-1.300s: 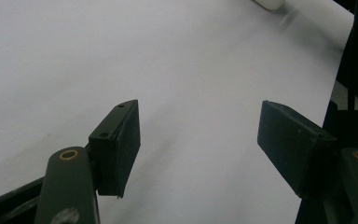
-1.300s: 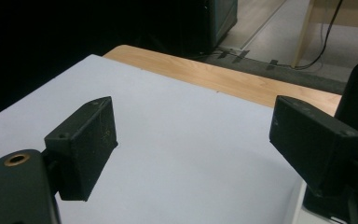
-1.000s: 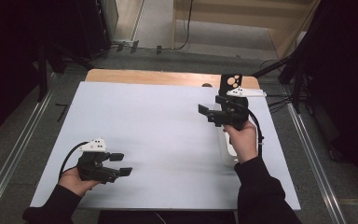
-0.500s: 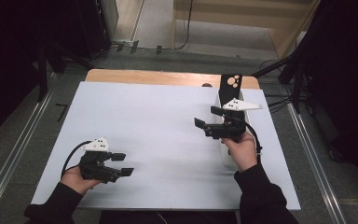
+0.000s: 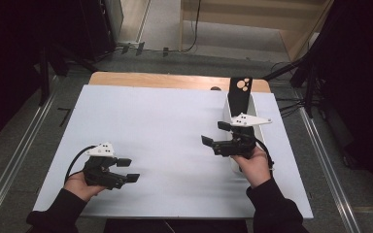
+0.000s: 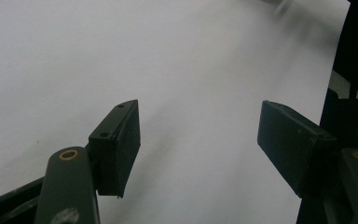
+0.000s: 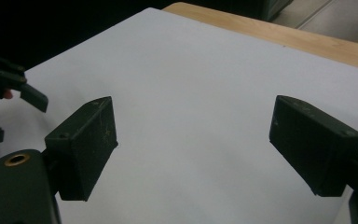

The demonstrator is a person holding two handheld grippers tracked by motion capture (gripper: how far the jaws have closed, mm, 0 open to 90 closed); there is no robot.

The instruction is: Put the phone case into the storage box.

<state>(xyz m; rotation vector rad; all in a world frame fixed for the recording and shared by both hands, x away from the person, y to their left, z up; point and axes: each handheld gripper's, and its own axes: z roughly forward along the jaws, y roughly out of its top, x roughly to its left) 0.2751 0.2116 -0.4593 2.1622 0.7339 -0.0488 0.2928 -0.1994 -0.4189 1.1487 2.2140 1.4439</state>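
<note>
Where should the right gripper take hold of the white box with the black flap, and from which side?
Grip the white box across its long narrow body, below the upright black flap, with the right gripper coming from above. It lies lengthwise along the sheet's right edge, so its long sides likely fit between the open jaws.

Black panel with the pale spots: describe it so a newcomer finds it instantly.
On the white table sheet, look to the far right corner, beyond the right hand-held gripper. A white box lies there; the black panel leans on it, alone in bearing a pale paw-like mark.
</note>
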